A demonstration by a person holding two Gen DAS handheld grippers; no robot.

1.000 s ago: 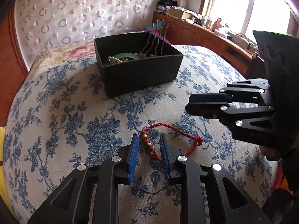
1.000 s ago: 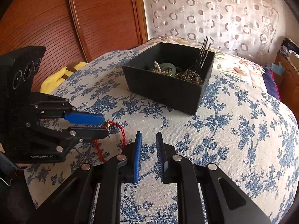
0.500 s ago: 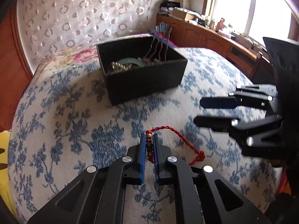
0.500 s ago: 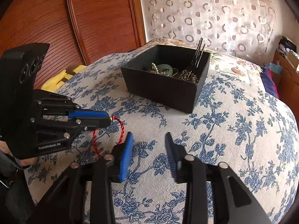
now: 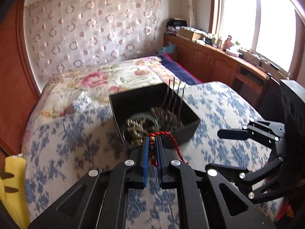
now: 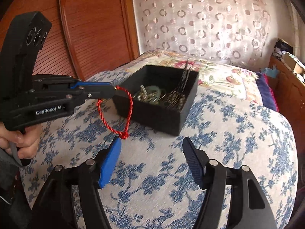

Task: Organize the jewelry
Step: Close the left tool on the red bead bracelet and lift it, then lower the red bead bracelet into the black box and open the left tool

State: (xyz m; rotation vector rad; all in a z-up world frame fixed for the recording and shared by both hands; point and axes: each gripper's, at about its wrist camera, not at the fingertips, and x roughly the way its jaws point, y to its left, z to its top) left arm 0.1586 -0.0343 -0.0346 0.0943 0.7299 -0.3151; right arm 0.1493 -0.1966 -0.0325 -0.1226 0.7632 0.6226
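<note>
Red cord is hanging in a loop from the left gripper [image 6: 114, 92], whose blue pads [image 5: 145, 152] are clamped on the beaded stretch of the bracelet [image 6: 114, 112], holding it in the air just beside the near corner of the black box [image 6: 158, 114]. The bracelet is off the bedspread [image 6: 238, 143], with its knot [image 6: 124, 134] dangling lowest. Pinching the beads rather than the thin cord probably gives the pads something firmer to bite on, and lets the loop fall free below. The box is sitting on the bed with its top open, a fair sign that the bracelet is bound for it, to join the pearl beads [image 6: 144, 94], the green bangle [image 6: 155, 92] and the hairpins [image 6: 184, 78] leaning against its far wall.

The right gripper [image 6: 152, 162] is waiting low over the bedspread with its jaws spread wide and nothing between them, perhaps keeping out of the way, perhaps ready to steady the box.

The right wrist view is giving the whole loop from the side, clear of the fabric, and the hand [image 6: 21, 143] squeezing the left tool's handle. The left wrist view is hiding most of the loop behind its own fingers, but it is showing the gold beads [image 5: 152, 150] sandwiched between the pads, and the blurred box [image 5: 137, 99] directly ahead. It also catches the right gripper [image 5: 219, 148] side-on, fingers apart.
</note>
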